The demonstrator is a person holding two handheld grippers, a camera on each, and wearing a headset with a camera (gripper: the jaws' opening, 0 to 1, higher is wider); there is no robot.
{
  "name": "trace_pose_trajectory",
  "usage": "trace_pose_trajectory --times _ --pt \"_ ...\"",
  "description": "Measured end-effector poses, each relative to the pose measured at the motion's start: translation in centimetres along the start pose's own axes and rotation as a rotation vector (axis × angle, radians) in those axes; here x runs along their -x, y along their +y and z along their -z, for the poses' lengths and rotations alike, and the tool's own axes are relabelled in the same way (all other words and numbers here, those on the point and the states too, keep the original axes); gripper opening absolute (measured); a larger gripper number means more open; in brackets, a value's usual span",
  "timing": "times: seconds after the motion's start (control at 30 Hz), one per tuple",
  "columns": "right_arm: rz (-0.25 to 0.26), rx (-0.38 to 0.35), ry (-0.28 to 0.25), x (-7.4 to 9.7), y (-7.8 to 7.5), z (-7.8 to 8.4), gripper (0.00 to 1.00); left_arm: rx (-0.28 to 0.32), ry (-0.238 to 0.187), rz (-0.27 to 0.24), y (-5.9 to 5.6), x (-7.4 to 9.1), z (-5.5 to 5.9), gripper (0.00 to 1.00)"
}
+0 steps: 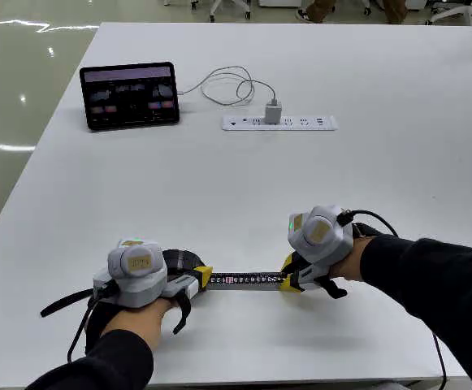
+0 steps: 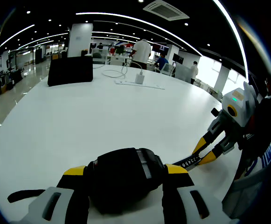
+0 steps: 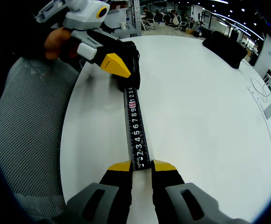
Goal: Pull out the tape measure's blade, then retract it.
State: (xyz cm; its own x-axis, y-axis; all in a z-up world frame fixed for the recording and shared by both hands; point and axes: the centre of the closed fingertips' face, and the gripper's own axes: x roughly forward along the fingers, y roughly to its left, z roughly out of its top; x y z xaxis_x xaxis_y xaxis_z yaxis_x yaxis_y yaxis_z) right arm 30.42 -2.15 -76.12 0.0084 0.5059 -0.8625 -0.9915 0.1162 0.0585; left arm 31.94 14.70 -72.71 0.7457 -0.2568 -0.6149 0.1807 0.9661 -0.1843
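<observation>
Low on the white table [image 1: 300,179], near the 6 o'clock edge in the head view, the tape measure [image 1: 183,262] lies with its blade [image 1: 244,279] drawn out a short way and running from 9 toward 3 o'clock.

The left gripper [image 1: 201,276] is clamped around the case, one yellow-tipped jaw on each side. This is probably to anchor it so the spring cannot drag it along the table. The right gripper [image 1: 288,280] sits at about 5 o'clock with its jaws closed on the very end of the blade. That is the natural place to hold it, whether for drawing it out or for easing it back. In the right gripper view the first numerals sit just ahead of the yellow tips, with the rest of the blade running toward 12 o'clock into the case.

The case is black and rounded, with a matte, rubbery look and a ribbed band over the top. A flat black strap [image 1: 61,303] trails from it toward 8 o'clock. The blade is a thin, dark, stiff strip with pale printed numbers and red marks partway along. It looks springy, so I judge it could snap back if the grip slips.

Well apart, a dark tablet [image 1: 130,95] stands at 11 o'clock. A white power strip [image 1: 280,123] with a looped cable [image 1: 227,85] lies near 12 o'clock.
</observation>
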Motion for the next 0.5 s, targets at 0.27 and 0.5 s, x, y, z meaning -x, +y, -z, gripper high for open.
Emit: trace_pose_trajectory --times 0.27,0.5 --pt "0.001 -0.009 -0.025 -0.22 0.08 -0.46 0.11 0.003 0.000 0.001 -0.01 -0.02 0.01 0.59" --pt "0.008 -0.009 -0.034 -0.31 0.08 -0.84 0.11 0.001 0.001 0.001 0.02 -0.05 0.00 0.59"
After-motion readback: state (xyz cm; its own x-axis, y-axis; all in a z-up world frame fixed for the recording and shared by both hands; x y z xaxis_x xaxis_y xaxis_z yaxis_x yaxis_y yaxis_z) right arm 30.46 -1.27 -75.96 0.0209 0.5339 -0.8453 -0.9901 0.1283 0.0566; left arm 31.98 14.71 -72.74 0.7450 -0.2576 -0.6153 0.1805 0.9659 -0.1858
